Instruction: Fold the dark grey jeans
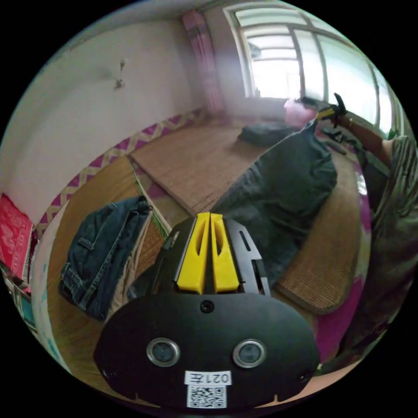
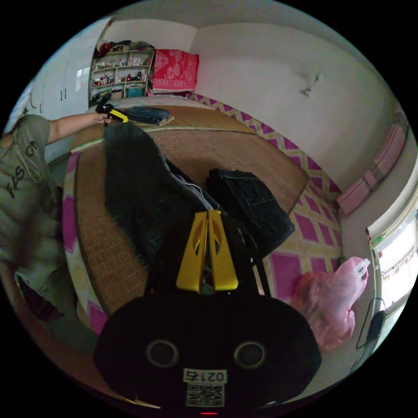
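Two grippers are holding the dark grey jeans (image 1: pixel 283 191) stretched between them over a woven mat (image 1: pixel 196 161). My left gripper (image 1: pixel 210 215), low in the centre of the left gripper view, is pressing both yellow jaws together on one end of the denim. My right gripper (image 2: pixel 208 214), at centre in the right gripper view, is clamping the other end likewise. Folded blue jeans (image 1: pixel 102 257) are lying at lower left of the left gripper view. A pink bag (image 2: pixel 331 300) is sitting at lower right of the right gripper view.
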Demonstrator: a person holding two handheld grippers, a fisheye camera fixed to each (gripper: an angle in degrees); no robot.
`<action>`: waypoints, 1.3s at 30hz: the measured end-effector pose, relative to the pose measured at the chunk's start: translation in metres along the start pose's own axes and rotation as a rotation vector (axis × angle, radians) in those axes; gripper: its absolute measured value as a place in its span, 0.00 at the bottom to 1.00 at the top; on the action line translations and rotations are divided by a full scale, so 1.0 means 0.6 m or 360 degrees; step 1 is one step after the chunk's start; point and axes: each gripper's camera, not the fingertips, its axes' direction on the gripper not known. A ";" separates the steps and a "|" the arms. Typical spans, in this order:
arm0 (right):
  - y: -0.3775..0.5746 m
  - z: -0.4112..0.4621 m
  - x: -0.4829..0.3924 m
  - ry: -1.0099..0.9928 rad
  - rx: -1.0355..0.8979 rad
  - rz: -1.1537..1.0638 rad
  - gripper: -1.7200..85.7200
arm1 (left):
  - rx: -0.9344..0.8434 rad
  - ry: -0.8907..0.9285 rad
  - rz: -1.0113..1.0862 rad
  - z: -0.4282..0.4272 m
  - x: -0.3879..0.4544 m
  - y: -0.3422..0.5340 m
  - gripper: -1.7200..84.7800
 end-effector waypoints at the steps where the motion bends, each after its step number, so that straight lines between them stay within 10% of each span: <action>1: 0.025 -0.040 -0.016 -0.0015 0.0064 0.0013 0.01 | 0.0066 0.0021 0.0015 -0.060 0.032 0.017 0.01; 20: 0.394 -0.099 -0.192 -0.0491 0.0026 0.0514 0.01 | 0.0062 0.0367 -0.0586 -0.297 0.334 0.313 0.01; 30: 0.402 -0.155 -0.201 -0.0421 -0.0086 0.0599 0.01 | 0.0482 0.0191 -0.0877 -0.477 0.315 0.351 0.01; 39: 0.310 -0.154 -0.185 -0.0144 0.0083 0.0628 0.02 | 0.0151 -0.0130 -0.0884 -0.439 0.264 0.255 0.08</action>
